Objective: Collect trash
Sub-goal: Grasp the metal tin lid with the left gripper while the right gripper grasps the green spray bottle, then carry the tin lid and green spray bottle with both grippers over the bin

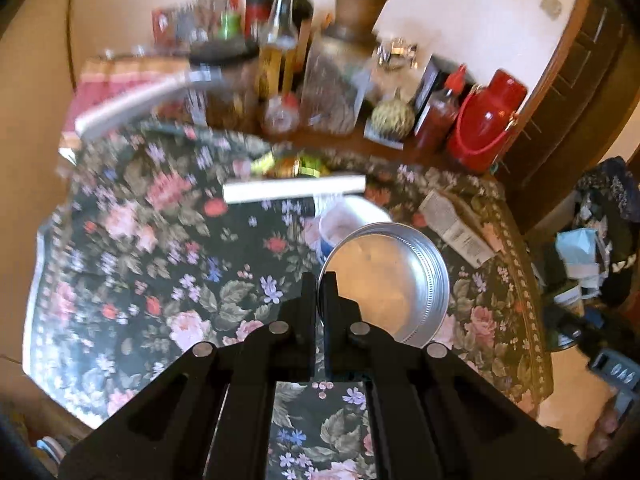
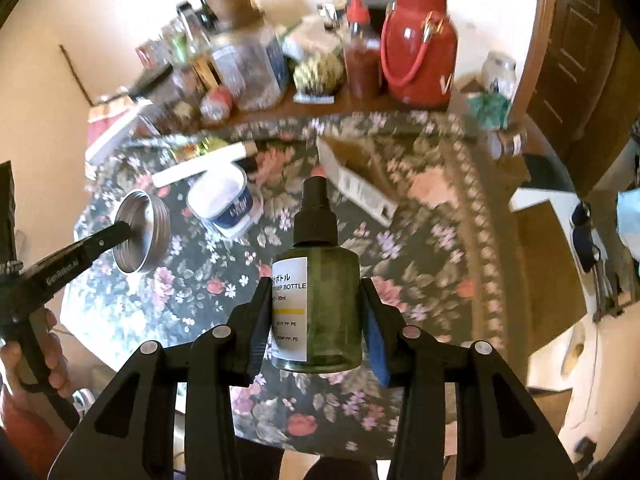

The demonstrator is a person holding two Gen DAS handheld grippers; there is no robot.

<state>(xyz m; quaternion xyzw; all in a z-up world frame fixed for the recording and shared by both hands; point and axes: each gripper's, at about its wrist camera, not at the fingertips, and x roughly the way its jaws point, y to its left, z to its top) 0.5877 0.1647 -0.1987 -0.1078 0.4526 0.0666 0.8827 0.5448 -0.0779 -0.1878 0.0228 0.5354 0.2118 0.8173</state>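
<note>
L gripper (image 1: 319,280) was nearly closed, jaws pinching the rim of a shallow metal tin (image 1: 386,282), held clear above the floral-cloth surface (image 1: 160,240); tin's open side faced the L cam, threaded wall visible. In R wrist view the same tin (image 2: 140,236) hung off the L gripper (image 2: 122,232) at far left, tilted on edge. R gripper (image 2: 316,320) was partly open, wide enough for a green pump bottle (image 2: 320,308), clamped on both sides of its body by the pads (image 2: 376,340); bottle upright betw. fingers, black cap pointing fwd, white label to the left side. Just ahead-left of the R gripper lay a white tub w/ blue label (image 2: 226,204) on its side, on the surface. Ahead-right lay a flattened cardboard box (image 2: 356,176). Beyond the tub, a white stick-like pkg (image 2: 200,166), then crumpled wrappers (image 2: 200,146) (blurred). Far edge: jars, sauce bottle (image 2: 362,56), red jug (image 2: 420,48) in a row.
</note>
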